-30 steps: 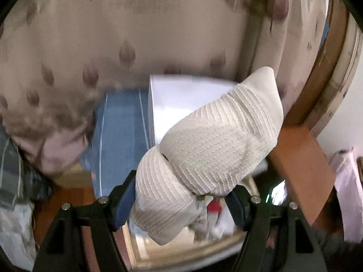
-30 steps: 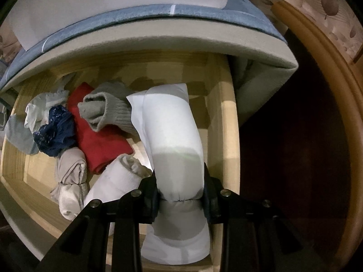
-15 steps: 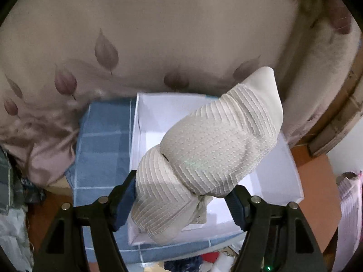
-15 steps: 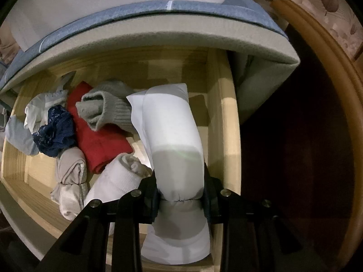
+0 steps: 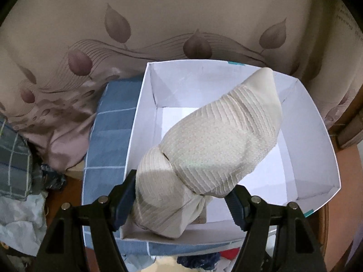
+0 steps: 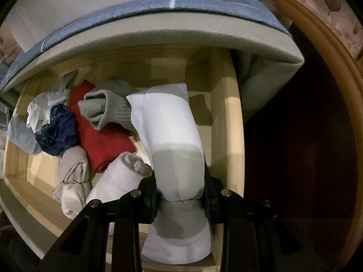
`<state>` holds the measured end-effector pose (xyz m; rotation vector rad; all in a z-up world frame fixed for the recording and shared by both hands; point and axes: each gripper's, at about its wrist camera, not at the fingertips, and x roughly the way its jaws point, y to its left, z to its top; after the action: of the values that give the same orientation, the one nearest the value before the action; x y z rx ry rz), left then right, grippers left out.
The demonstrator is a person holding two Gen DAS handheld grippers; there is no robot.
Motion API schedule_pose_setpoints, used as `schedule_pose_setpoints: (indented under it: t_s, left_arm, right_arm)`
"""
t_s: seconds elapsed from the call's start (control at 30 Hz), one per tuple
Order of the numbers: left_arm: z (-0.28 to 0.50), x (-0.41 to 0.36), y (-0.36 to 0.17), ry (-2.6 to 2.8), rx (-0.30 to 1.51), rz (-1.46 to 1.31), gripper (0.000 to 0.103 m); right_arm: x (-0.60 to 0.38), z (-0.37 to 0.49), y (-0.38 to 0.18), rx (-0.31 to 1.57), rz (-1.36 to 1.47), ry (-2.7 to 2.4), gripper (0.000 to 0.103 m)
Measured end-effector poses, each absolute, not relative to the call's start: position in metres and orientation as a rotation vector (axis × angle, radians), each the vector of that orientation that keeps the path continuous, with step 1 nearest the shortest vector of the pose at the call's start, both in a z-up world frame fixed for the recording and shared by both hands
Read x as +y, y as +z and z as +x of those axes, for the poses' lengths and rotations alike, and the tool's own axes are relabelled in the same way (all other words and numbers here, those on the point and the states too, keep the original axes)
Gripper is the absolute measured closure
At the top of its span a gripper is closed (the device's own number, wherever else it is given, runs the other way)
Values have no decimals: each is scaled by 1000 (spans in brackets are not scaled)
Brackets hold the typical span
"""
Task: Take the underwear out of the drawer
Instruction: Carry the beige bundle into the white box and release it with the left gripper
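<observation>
The wooden drawer (image 6: 233, 122) is pulled out below a padded ledge covered with a blue checked cloth (image 5: 109, 136). On that cloth a white shoe box (image 5: 317, 136) stands open, its floor bare where visible.

Remaining in the drawer, left of the right gripper, are a red folded garment (image 6: 102, 136), a grey knitted roll (image 6: 106, 108), a navy lace piece (image 6: 56, 131), a beige roll (image 6: 72, 170) and a white roll (image 6: 118, 179).

The ribbed cream bundle (image 5: 211, 154) is pinched at its lower end by the left gripper (image 5: 181, 195), whose pads are pressed against both flanks; the bundle is suspended over the box interior, and whether its underside touches the near wall cannot be told. The smooth white roll (image 6: 172, 140) is clamped near its folded end by the right gripper (image 6: 181, 190), above the right-hand side of the drawer; contact with the drawer floor cannot be determined.

The step in hand is judged to be deposit of the cream bundle. It should be lowered until supported by the box floor before the left jaws are released, and placed toward one corner so that room is left. The right grip should be maintained and the roll lifted clear of the drawer's side wall before transfer.
</observation>
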<state>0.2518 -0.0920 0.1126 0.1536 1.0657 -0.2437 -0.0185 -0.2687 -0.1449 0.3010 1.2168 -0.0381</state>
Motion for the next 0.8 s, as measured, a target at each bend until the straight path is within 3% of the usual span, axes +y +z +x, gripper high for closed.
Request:
schedule_pose_setpoints:
  t_s: [0.43, 0.8]
  left_arm:
    - [237, -89, 91, -182, 1127, 185, 29]
    - [229, -93, 98, -211, 1043, 224, 22]
  right_arm:
    - [-268, -19, -146, 1216, 301, -37, 75]
    - [-269, -20, -146, 1212, 302, -43, 75]
